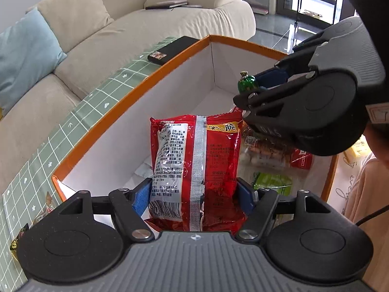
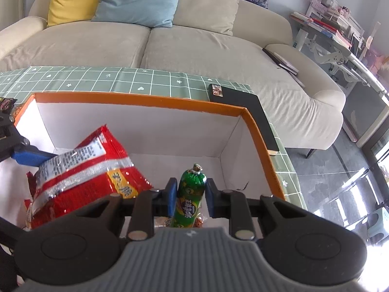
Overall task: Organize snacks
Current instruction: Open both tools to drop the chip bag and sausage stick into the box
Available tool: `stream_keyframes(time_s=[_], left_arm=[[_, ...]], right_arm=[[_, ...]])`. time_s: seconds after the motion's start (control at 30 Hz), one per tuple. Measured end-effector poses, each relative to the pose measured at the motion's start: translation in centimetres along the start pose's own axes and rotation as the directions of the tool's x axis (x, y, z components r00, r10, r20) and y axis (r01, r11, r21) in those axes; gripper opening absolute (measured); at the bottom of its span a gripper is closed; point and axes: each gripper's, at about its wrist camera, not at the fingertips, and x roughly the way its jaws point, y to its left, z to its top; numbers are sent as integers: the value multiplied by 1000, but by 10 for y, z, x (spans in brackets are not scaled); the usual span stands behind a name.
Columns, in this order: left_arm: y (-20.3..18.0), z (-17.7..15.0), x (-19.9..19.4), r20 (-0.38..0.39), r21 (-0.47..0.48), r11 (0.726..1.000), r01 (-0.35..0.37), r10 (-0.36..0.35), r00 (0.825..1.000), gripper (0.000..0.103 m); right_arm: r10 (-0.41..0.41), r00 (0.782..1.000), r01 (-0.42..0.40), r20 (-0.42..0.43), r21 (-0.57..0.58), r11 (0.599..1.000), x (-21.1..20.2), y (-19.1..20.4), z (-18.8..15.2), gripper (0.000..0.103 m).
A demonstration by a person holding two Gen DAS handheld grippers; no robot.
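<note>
My left gripper (image 1: 194, 194) is shut on a red snack bag (image 1: 194, 160) and holds it over the orange-rimmed white box (image 1: 136, 90). The bag also shows in the right wrist view (image 2: 82, 172), with a blue left pad (image 2: 31, 158) on it. My right gripper (image 2: 190, 194) holds a green wrapped sausage (image 2: 189, 194) between its blue pads, above the box (image 2: 145, 102). The sausage tip (image 1: 246, 82) shows in the left wrist view, sticking out of the right gripper (image 1: 257, 82). Several snack packs (image 1: 269, 150) lie on the box floor.
The box stands on a green checked tablecloth (image 2: 97, 80). A black flat box (image 2: 243, 102) lies by its far corner. Small snacks (image 1: 43, 209) lie on the cloth at the left. A beige sofa (image 2: 170, 46) with cushions is behind. A person's sleeve (image 1: 364, 194) is at the right.
</note>
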Motion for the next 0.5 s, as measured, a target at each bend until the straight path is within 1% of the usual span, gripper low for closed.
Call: stream_keyframes(time_s=[0.07,0.13,0.37,0.5], left_arm=[[3,0,0,-2,-13,1000,-4,4,1000,83],[4,-1,-2,-4,-19,1000,-9,9,1000,86],[1,1,-8,16,-1,1000,-25,25,1000,90],[2,1,-13,40,-10,999,-44,45,998,91]], right_arm=[[0,1000,0,-1,0,1000,0,1,1,22],[-4,1000,4,-1,3,1000,0,1,1,22],[-9,1000,9,-2,22,1000,-3,-2,0,22],[-18,1000,17,25,37,999,-10,-2,1,24]])
